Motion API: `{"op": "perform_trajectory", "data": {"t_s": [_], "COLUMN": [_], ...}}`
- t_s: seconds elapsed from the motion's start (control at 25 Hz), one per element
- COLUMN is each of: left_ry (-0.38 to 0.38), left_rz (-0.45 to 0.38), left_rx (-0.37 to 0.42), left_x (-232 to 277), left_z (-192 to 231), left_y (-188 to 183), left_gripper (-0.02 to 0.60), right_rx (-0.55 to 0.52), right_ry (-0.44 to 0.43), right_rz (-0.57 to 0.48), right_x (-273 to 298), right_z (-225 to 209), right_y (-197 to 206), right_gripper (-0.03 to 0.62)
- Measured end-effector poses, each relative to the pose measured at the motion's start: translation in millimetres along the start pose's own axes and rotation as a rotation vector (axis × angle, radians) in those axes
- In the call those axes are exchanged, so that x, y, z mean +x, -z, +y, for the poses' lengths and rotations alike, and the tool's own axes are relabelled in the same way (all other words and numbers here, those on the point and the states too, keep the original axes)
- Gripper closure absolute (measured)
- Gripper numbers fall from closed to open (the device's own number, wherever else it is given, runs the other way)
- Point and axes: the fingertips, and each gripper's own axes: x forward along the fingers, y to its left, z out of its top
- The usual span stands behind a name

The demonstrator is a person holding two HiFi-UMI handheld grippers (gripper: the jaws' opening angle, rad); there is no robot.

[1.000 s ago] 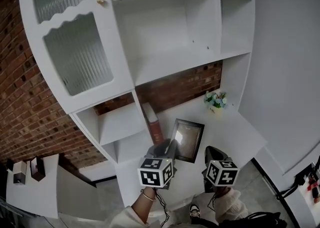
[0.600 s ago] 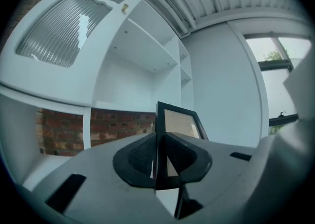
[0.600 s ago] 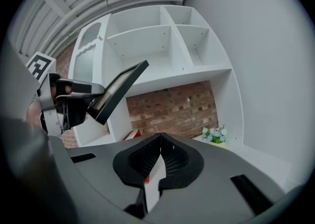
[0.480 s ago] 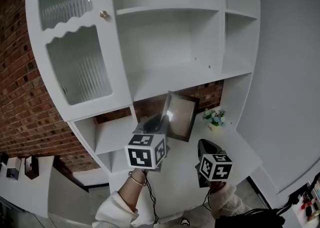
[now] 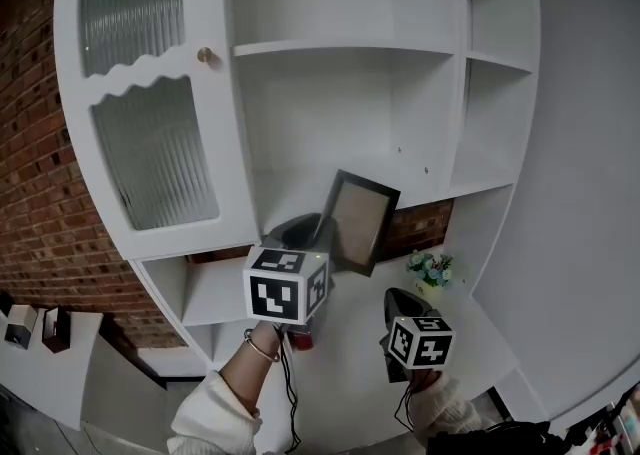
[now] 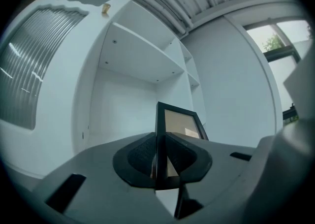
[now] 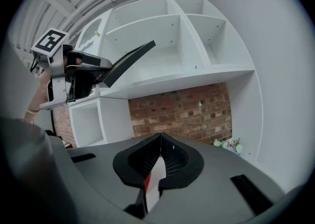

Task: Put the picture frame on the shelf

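A black picture frame (image 5: 355, 221) with a pale insert hangs in the air in front of the white shelf unit's wide middle compartment (image 5: 330, 153). My left gripper (image 5: 318, 233) is shut on the frame's lower left edge. In the left gripper view that edge (image 6: 157, 156) stands pinched between the pads, and the frame (image 6: 181, 124) rises tilted toward the open compartment (image 6: 123, 110). My right gripper (image 5: 400, 311) hangs lower to the right, shut with nothing in it. The right gripper view shows its closed jaws (image 7: 160, 142), with the frame (image 7: 129, 60) held up at the left.
A cabinet door with ribbed glass (image 5: 150, 143) and a brass knob (image 5: 204, 55) is on the left of the compartment. A small flower pot (image 5: 430, 268) stands on the white counter (image 5: 350, 363) before a brick back wall (image 7: 187, 112). Upright dividers (image 5: 465, 73) bound narrower compartments on the right.
My left gripper has lifted the frame off the counter up to the level of the middle compartment. The right gripper stayed low at the right.
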Motion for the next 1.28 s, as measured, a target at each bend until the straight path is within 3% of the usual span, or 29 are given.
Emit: {"op": "perform_trajectory", "data": {"t_s": [0.24,0.48,0.8,1.28], "left_ry": [-0.041,-0.056,-0.08,-0.098], "left_rz": [0.008,0.108,0.24,0.357], "left_rx": [0.014,0.051,0.058,0.049], "left_x": [29,68,111,151], "left_z": [19,34,54,62], "left_y": [-32,-46,-35,-6], "left_gripper": [0.515,0.515,0.515,0.517], "right_rx": [0.003,0.004,0.039,0.071], "right_ry": [-0.037,-0.068,-0.076,-0.108], "right_rz": [-0.012,-0.022,0.009,0.029], "right_x": [32,58,76,93], "right_z": [0,5,-4,-6], "right_y": [-25,-46,-40,-25], "right_gripper": [0.569,0.569,0.569,0.569]}}
